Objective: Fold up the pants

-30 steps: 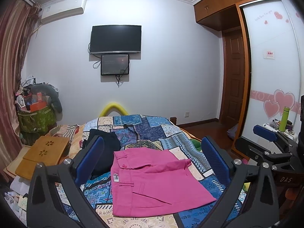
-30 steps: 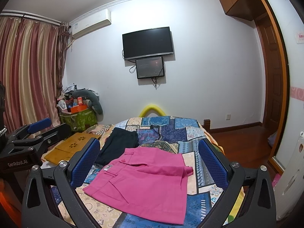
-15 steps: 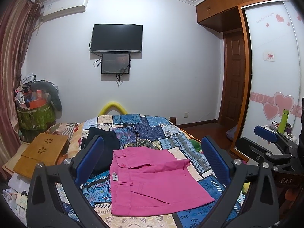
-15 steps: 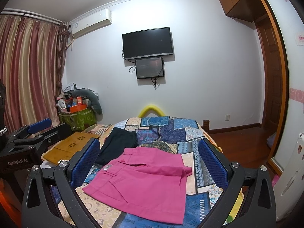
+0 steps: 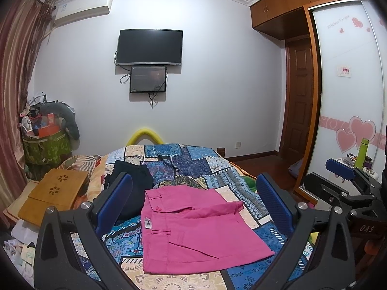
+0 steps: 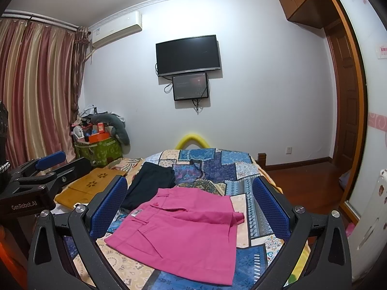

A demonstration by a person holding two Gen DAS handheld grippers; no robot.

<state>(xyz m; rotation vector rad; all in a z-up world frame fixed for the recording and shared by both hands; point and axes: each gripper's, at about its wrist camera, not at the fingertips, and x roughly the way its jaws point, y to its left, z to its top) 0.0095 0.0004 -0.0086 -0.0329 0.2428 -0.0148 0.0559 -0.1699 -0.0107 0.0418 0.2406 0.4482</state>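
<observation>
Pants: pink pants [image 5: 193, 227] folded, flat on the patchwork bedspread [image 5: 212, 166].
Beside pants: dark garment [image 5: 131, 181], touching.
Beyond bed: television [image 5: 149, 47] on wall.
Left gripper [image 5: 193, 207]: jaws apart, empty.
Right gripper [image 6: 191, 207]: jaws apart, empty.

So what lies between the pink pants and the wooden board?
The folded dark garment, on the patchwork bedspread between pink pants and wooden board; right wrist view.

Pants [image 5: 193, 227] on bed [image 5: 183, 159] — dark garment [image 5: 135, 181] behind-left
</observation>
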